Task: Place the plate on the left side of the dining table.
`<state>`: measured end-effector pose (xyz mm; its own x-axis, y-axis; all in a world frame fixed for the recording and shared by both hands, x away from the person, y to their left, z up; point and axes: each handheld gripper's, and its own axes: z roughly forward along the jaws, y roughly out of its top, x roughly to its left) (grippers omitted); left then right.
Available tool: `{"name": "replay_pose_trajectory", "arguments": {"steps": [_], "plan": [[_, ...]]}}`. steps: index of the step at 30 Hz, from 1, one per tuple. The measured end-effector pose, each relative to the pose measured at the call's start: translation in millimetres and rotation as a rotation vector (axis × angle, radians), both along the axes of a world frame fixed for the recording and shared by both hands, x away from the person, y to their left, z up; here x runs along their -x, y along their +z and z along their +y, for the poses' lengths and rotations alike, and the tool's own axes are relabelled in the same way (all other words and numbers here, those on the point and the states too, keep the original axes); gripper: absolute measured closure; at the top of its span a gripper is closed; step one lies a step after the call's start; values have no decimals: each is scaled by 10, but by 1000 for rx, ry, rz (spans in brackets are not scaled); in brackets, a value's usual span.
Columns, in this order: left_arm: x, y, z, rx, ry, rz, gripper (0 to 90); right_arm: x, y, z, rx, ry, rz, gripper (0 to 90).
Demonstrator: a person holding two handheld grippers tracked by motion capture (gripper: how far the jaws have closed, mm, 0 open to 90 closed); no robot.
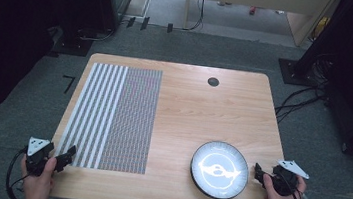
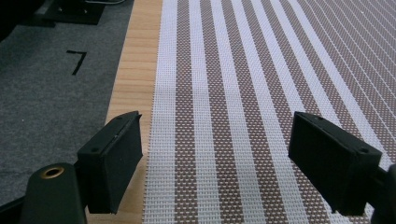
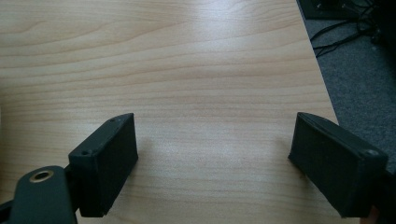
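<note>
We count one striped mat (image 1: 109, 117), long axis running away from us, one plate (image 1: 220, 170), both on the bench (image 1: 189, 106); left tool (image 1: 68, 153) and right tool (image 1: 258, 170) both gape, empty.

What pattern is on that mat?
The mat has white and brown woven stripes, clearest in the left gripper view.

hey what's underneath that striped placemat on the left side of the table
The striped placemat lies flat on the wooden table, whose bare wood shows along the mat's edges. Whatever might sit beneath the weave is covered, though no bump shows. The left gripper hovers open over its near corner.
</note>
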<state>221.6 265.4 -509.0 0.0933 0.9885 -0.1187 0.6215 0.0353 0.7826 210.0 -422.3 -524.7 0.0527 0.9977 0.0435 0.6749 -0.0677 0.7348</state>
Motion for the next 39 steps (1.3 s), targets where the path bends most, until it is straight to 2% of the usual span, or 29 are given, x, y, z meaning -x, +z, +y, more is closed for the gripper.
{"name": "replay_pose_trajectory", "arguments": {"steps": [4, 7, 13, 26, 39], "plan": [[-13, 11, -18, 7, 4, -6, 175, 31, 2, -17, -13, 3, -5, 143], [-21, 21, -76, -3, -9, -11, 175, 67, 16, -54, -8, -9, -3, 142], [-19, 39, -178, 1, -35, -17, 176, 102, 125, -144, -49, -39, -35, 144], [-20, 81, -324, 30, -61, -25, 176, 139, 303, -80, -45, -27, -93, 149], [-70, 204, -586, 39, -117, -52, 176, 174, 461, 43, -54, 4, -130, 149]]}}
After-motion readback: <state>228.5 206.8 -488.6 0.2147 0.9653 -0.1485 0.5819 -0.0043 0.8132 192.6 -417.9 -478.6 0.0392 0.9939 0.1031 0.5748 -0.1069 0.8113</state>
